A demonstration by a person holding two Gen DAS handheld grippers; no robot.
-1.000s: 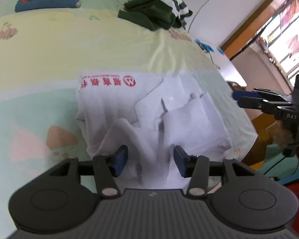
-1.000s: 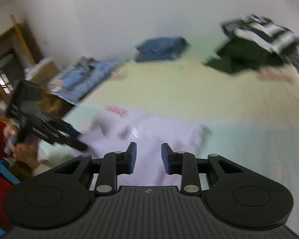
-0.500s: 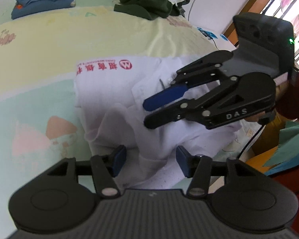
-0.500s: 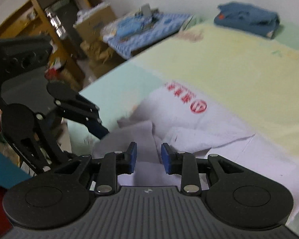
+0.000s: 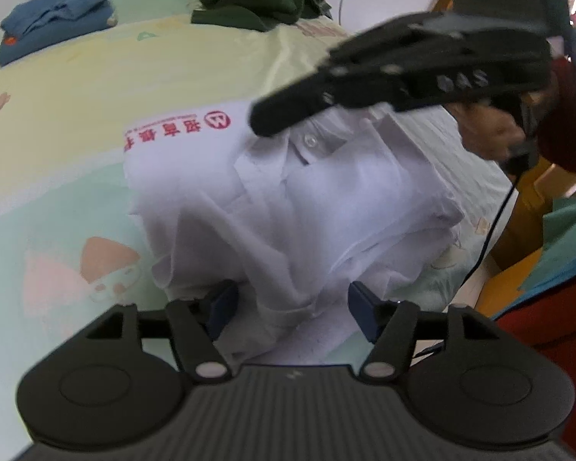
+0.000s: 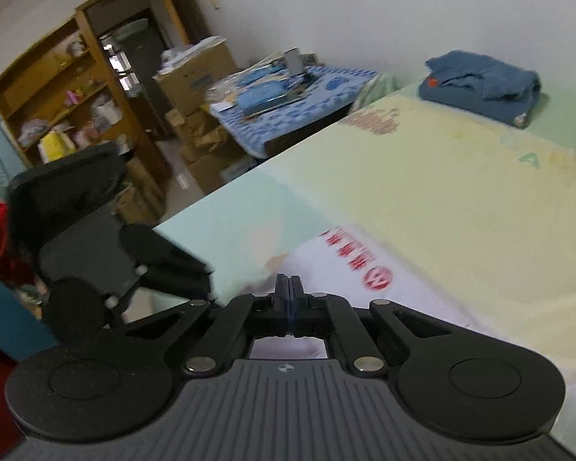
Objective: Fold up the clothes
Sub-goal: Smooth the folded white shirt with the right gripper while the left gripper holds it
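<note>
A white collared shirt (image 5: pixel 326 192) with red print lies partly folded and rumpled on the bed sheet (image 5: pixel 76 115). My left gripper (image 5: pixel 292 307) is open at the shirt's near edge, and a ridge of white cloth lies between its blue pads. My right gripper (image 5: pixel 263 121), blurred, reaches in from the right over the collar, held by a hand (image 5: pixel 491 130) in a red sleeve. In the right wrist view the right gripper (image 6: pixel 288 294) is shut, pads pressed together, with no cloth visible between them. The shirt (image 6: pixel 326 261) shows beyond it, and the left gripper (image 6: pixel 165 265) stands to its left.
Folded blue clothes (image 5: pixel 53 30) (image 6: pixel 484 84) and a green striped garment (image 5: pixel 265 0) lie at the far side of the bed. The bed's edge drops off at the right. A wooden shelf (image 6: pixel 57 96), cardboard boxes (image 6: pixel 196 73) and a cluttered blue-covered table (image 6: pixel 288 88) stand beyond.
My right gripper has shut and swung in over the shirt's collar. The left gripper stays open at the shirt's near edge, slightly closer to the cloth.
</note>
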